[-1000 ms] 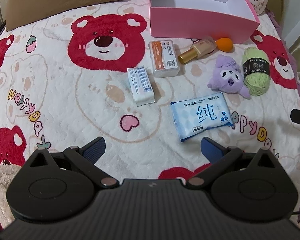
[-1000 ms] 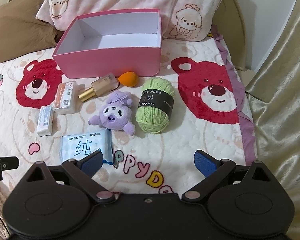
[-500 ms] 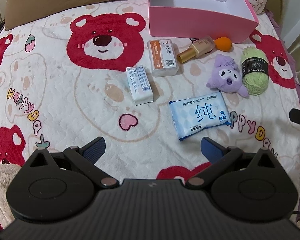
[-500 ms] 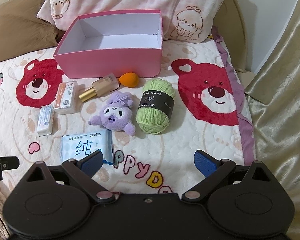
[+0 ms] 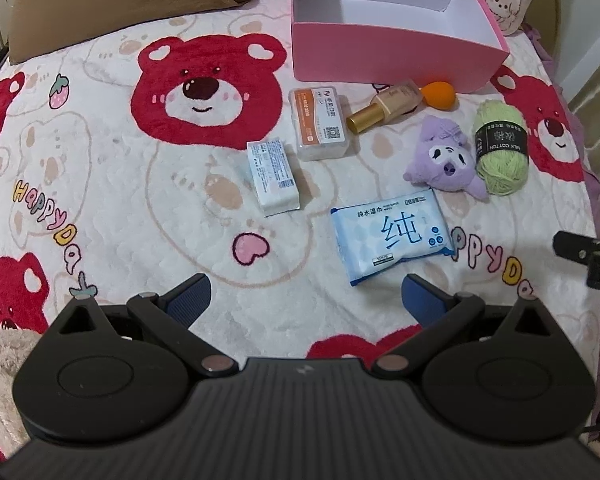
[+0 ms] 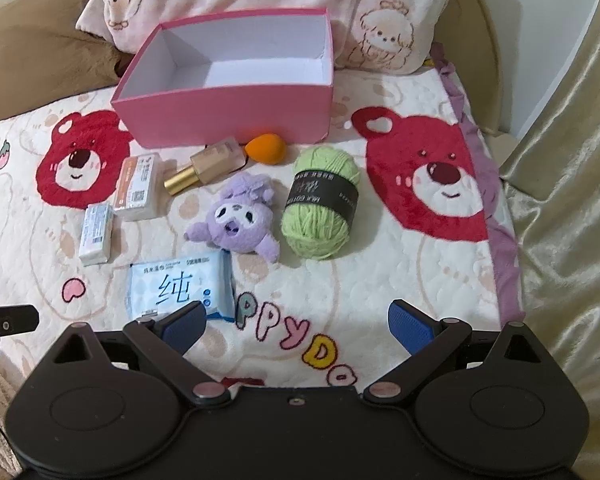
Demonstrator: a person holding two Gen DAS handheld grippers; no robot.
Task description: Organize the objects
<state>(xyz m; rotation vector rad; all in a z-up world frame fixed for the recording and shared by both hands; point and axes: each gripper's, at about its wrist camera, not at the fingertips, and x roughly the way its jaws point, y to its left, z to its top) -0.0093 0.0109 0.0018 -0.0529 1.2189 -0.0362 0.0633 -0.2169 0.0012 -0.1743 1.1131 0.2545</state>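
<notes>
Both hand-held grippers, left gripper [image 5: 306, 294] and right gripper [image 6: 298, 322], hover with jaws spread wide and empty above the bear-print blanket [image 6: 400, 276]. Nearest lies the blue wipes pack [image 5: 390, 236]. Beyond it sit a white packet [image 5: 274, 176], a purple plush [image 6: 236, 216] and green yarn [image 6: 320, 204]. Farther still are an orange-labelled box [image 5: 320, 124], foundation bottle [image 5: 386, 106] and orange sponge [image 6: 265, 149]. The open pink box [image 6: 228, 110] stands farthest.
</notes>
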